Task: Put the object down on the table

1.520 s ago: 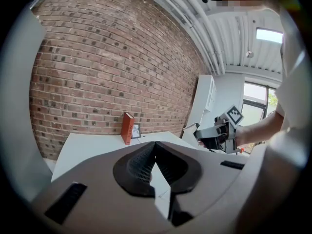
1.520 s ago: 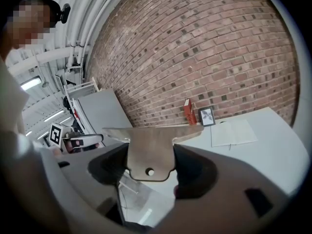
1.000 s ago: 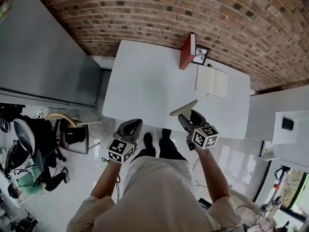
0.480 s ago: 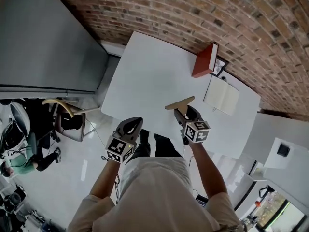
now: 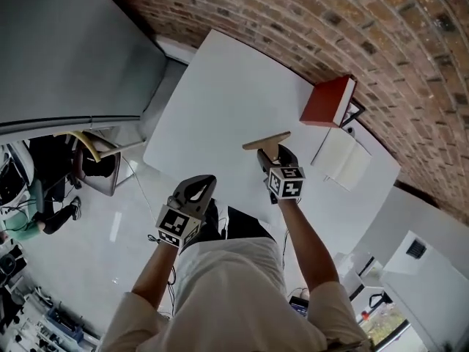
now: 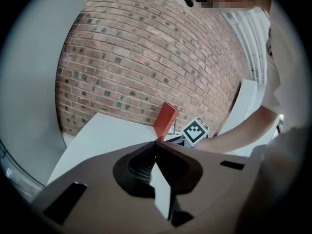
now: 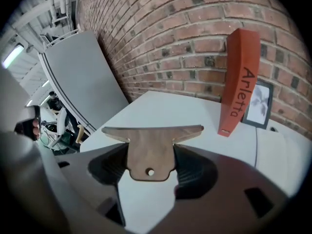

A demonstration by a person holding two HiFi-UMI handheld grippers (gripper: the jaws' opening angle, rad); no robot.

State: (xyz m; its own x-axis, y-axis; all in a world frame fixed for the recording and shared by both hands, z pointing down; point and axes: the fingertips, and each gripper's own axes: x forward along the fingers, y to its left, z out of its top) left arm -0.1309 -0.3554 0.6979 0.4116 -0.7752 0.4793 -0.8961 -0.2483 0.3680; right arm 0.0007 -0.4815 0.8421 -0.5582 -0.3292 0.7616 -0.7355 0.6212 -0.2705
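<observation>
A flat T-shaped wooden piece (image 5: 267,141) is in my right gripper (image 5: 270,155), which is shut on its stem and holds it above the near part of the white table (image 5: 220,94). In the right gripper view the wooden piece (image 7: 151,150) sits between the pads with its crossbar pointing away from me, and the right gripper (image 7: 151,168) is over the tabletop (image 7: 165,106). My left gripper (image 5: 196,189) hangs at the table's near edge, off the tabletop. The left gripper (image 6: 156,149) is shut with nothing in it.
A red book (image 5: 327,103) stands upright at the far right by the brick wall, with a small picture frame (image 7: 258,104) behind it. An open white notebook (image 5: 344,158) lies to the right. A grey partition (image 5: 66,50) runs along the left.
My right gripper has carried the wooden piece forward, further over the table. The head view has swung, so the table now sits more slanted. The left gripper has stayed at the near edge.
</observation>
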